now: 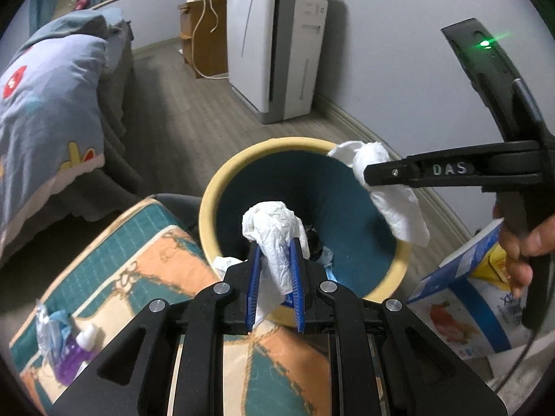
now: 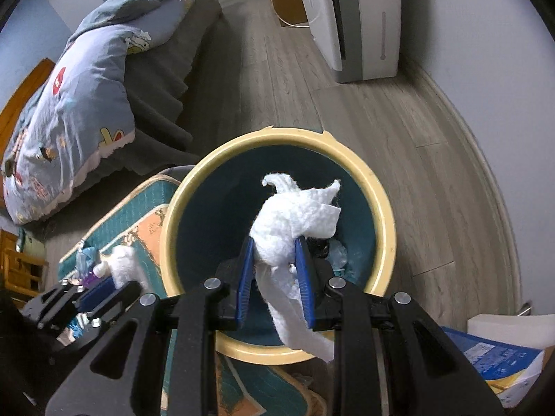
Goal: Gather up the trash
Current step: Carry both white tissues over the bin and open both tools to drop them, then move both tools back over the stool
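Observation:
A round bin with a cream rim [image 1: 222,176] [image 2: 385,208] and a dark teal inside stands on the floor; some trash lies at its bottom. My left gripper [image 1: 275,242] is shut on a crumpled white tissue [image 1: 274,228] and hovers over the bin's near rim. My right gripper [image 2: 275,242] is shut on a wad of white paper towel [image 2: 295,222] above the bin's opening, with a strip hanging down. In the left wrist view the right gripper [image 1: 367,173] reaches in from the right with its paper towel [image 1: 399,208] over the far rim. In the right wrist view the left gripper [image 2: 114,279] shows at lower left.
A teal and orange patterned cushion [image 1: 149,263] [image 2: 138,228] lies next to the bin, with a small purple bottle [image 1: 74,357] and plastic wrap on it. A blue and white carton [image 1: 464,298] [image 2: 492,357] is at the right. A bed with a blue quilt [image 2: 79,114] and a white appliance [image 1: 277,45] stand further off.

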Demonstrator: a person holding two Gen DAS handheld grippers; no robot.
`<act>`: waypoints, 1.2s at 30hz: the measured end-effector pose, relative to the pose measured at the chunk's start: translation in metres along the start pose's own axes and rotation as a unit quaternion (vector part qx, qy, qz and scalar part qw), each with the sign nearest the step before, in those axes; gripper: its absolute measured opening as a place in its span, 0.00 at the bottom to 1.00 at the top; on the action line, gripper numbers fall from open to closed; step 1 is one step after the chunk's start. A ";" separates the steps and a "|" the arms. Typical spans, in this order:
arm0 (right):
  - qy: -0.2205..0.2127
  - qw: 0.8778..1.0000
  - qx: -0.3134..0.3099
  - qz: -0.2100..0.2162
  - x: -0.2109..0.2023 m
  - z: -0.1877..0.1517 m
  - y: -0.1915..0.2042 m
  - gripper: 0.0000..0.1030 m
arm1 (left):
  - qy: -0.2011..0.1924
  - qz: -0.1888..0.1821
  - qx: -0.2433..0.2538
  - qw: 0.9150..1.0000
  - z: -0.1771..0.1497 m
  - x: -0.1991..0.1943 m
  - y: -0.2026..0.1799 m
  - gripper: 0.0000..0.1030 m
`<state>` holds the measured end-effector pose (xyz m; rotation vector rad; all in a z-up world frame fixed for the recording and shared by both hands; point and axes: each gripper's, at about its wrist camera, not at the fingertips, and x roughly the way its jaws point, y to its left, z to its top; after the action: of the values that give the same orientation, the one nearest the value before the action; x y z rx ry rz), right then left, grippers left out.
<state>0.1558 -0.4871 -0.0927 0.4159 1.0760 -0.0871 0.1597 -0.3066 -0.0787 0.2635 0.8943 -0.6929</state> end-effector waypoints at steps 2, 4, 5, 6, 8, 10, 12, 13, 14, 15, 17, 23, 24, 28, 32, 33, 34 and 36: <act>-0.009 1.000 -0.001 0.007 -0.001 0.002 0.002 0.23 | -0.001 -0.005 -0.007 1.000 0.002 0.007 0.002 0.16; -0.023 1.000 -0.003 0.013 -0.006 0.003 0.004 0.24 | -0.009 -0.009 -0.012 1.000 0.004 0.010 0.003 0.16; -0.033 0.999 -0.003 0.018 -0.010 0.004 0.005 0.24 | -0.017 -0.010 -0.014 1.000 0.005 0.010 0.003 0.16; -0.045 0.999 -0.004 0.023 -0.014 0.006 0.006 0.25 | -0.024 -0.012 -0.015 1.000 0.005 0.008 0.002 0.16; -0.064 0.998 -0.005 0.025 -0.020 0.008 0.008 0.31 | -0.043 -0.010 -0.012 0.999 0.007 0.005 0.001 0.27; -0.081 0.996 -0.003 0.024 -0.026 0.011 0.008 0.45 | -0.055 -0.003 -0.011 0.998 0.009 0.000 0.002 0.44; -0.091 0.996 0.002 0.019 -0.030 0.013 0.008 0.69 | -0.063 0.005 -0.013 0.998 0.009 -0.004 0.004 0.65; -0.093 0.995 0.005 0.018 -0.031 0.013 0.008 0.79 | -0.066 0.008 -0.015 0.998 0.009 -0.005 0.005 0.77; -0.093 0.995 0.008 0.018 -0.031 0.014 0.008 0.83 | -0.068 0.011 -0.016 0.997 0.008 -0.006 0.007 0.84; -0.090 0.996 0.011 0.019 -0.030 0.014 0.009 0.89 | -0.068 0.017 -0.019 0.997 0.007 -0.007 0.008 0.87; -0.088 0.996 0.011 0.022 -0.030 0.015 0.010 0.92 | -0.066 0.030 -0.020 0.997 0.006 -0.009 0.011 0.91; -0.084 0.996 0.008 0.016 -0.031 0.015 0.021 0.94 | -0.057 0.051 -0.029 0.997 0.000 -0.021 0.022 0.93; -0.083 0.996 0.005 0.013 -0.031 0.014 0.024 0.94 | -0.056 0.052 -0.030 0.997 -0.002 -0.023 0.023 0.93; -0.080 0.997 -0.011 0.004 -0.031 0.012 0.038 0.94 | -0.050 0.060 -0.030 0.996 -0.009 -0.039 0.031 0.93; -0.081 0.996 -0.032 -0.002 -0.034 0.010 0.055 0.94 | -0.051 0.076 -0.034 0.995 -0.018 -0.064 0.042 0.93; -0.084 0.996 -0.036 0.000 -0.037 0.010 0.061 0.94 | -0.051 0.083 -0.035 0.995 -0.021 -0.074 0.047 0.93; -0.085 0.996 -0.039 0.003 -0.038 0.009 0.065 0.94 | -0.051 0.087 -0.036 0.994 -0.023 -0.080 0.050 0.93; -0.086 0.995 -0.046 0.013 -0.042 0.006 0.076 0.94 | -0.052 0.100 -0.036 0.993 -0.027 -0.095 0.057 0.93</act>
<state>0.1610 -0.4253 -0.0318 0.3342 0.9014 -0.0490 0.1394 -0.2089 -0.0245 0.2463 0.7802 -0.4836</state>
